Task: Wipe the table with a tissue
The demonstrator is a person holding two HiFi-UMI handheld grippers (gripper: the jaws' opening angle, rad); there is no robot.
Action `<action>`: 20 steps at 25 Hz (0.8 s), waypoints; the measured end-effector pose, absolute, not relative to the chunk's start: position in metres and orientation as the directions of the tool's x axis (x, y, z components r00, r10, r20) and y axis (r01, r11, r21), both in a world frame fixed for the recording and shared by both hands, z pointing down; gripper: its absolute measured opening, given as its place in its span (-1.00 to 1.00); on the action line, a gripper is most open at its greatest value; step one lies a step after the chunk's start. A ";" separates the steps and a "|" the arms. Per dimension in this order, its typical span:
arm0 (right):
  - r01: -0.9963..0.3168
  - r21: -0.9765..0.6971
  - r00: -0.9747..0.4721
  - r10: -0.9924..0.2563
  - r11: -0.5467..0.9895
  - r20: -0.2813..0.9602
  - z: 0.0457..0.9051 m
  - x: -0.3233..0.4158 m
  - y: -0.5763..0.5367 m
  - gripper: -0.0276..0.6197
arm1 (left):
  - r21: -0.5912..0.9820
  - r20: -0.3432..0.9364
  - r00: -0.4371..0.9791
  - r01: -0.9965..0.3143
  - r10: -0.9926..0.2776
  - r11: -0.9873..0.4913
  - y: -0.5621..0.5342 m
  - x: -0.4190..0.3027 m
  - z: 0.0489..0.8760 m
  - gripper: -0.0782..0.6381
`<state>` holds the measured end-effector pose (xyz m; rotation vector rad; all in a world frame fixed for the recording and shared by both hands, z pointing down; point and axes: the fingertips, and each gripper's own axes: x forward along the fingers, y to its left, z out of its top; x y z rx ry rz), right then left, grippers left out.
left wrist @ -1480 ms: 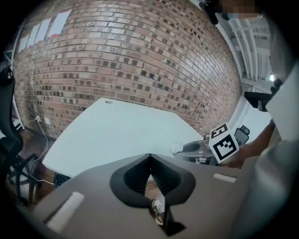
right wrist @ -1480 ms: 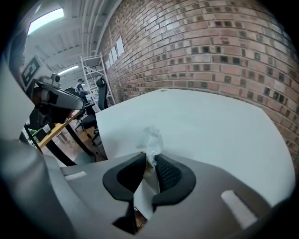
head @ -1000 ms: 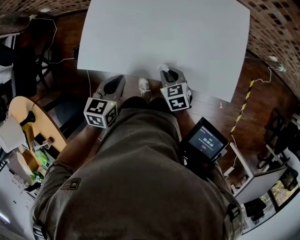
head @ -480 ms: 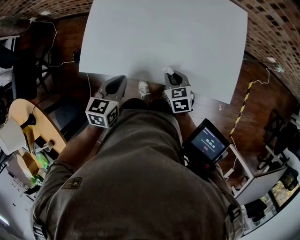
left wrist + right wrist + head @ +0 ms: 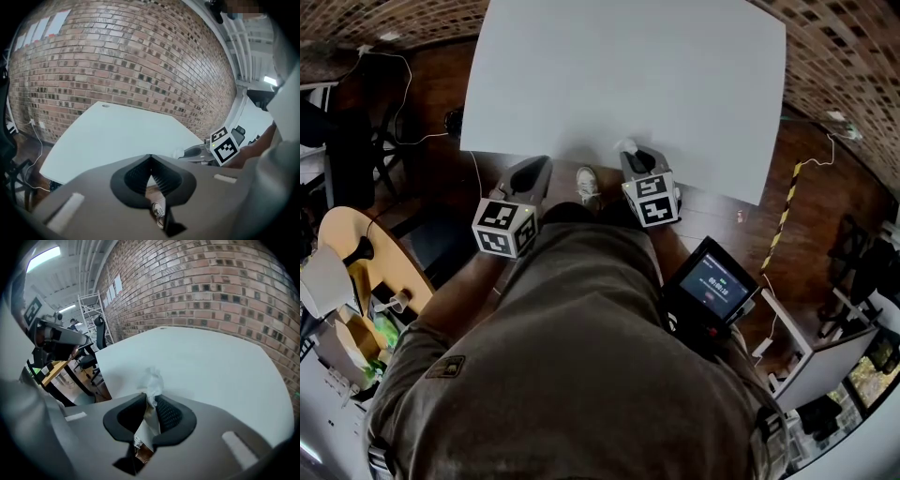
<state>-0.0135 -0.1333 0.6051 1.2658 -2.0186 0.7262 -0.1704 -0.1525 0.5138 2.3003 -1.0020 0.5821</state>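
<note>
A white table [image 5: 628, 75] fills the upper middle of the head view. My right gripper [image 5: 630, 155] hangs over its near edge, shut on a crumpled white tissue [image 5: 625, 146]. In the right gripper view the tissue [image 5: 152, 383] sticks out above the pinched jaws of that gripper [image 5: 151, 404], with the table [image 5: 211, 362] spread beyond. My left gripper [image 5: 541, 165] is held just off the table's near edge, to the left of the right one. Its jaws [image 5: 150, 164] are shut with nothing between them, and the table [image 5: 117, 136] lies ahead of it.
A brick wall [image 5: 131, 56] rises behind the table. On the wooden floor lie cables [image 5: 474, 159] and a yellow-black strip [image 5: 787, 202]. A round wooden table [image 5: 370, 258] with small items stands at the left, and a device with a screen [image 5: 712, 286] sits by my right hip.
The right gripper with the tissue has shifted slightly along the table's near edge. The left gripper has stayed put.
</note>
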 end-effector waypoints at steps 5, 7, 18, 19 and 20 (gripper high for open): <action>-0.956 -0.073 -0.230 -0.576 0.283 0.784 0.604 0.022 -0.126 -0.71 | 0.329 0.563 0.649 -0.744 -0.512 -0.582 -0.150 -0.166 0.511 -0.78; -0.966 -0.063 -0.201 -0.577 0.251 0.792 0.607 0.035 -0.125 -0.71 | 0.336 0.558 0.661 -0.733 -0.502 -0.591 -0.151 -0.160 0.514 -0.78; -0.974 -0.069 -0.188 -0.597 0.216 0.780 0.591 0.044 -0.109 -0.71 | 0.381 0.537 0.709 -0.688 -0.457 -0.618 -0.149 -0.130 0.530 -0.78; -0.972 -0.066 -0.192 -0.603 0.224 0.774 0.583 0.045 -0.102 -0.71 | 0.385 0.528 0.714 -0.684 -0.460 -0.620 -0.145 -0.124 0.525 -0.78; -0.971 -0.063 -0.196 -0.610 0.233 0.768 0.574 0.047 -0.097 -0.71 | 0.388 0.518 0.719 -0.680 -0.463 -0.622 -0.140 -0.118 0.519 -0.78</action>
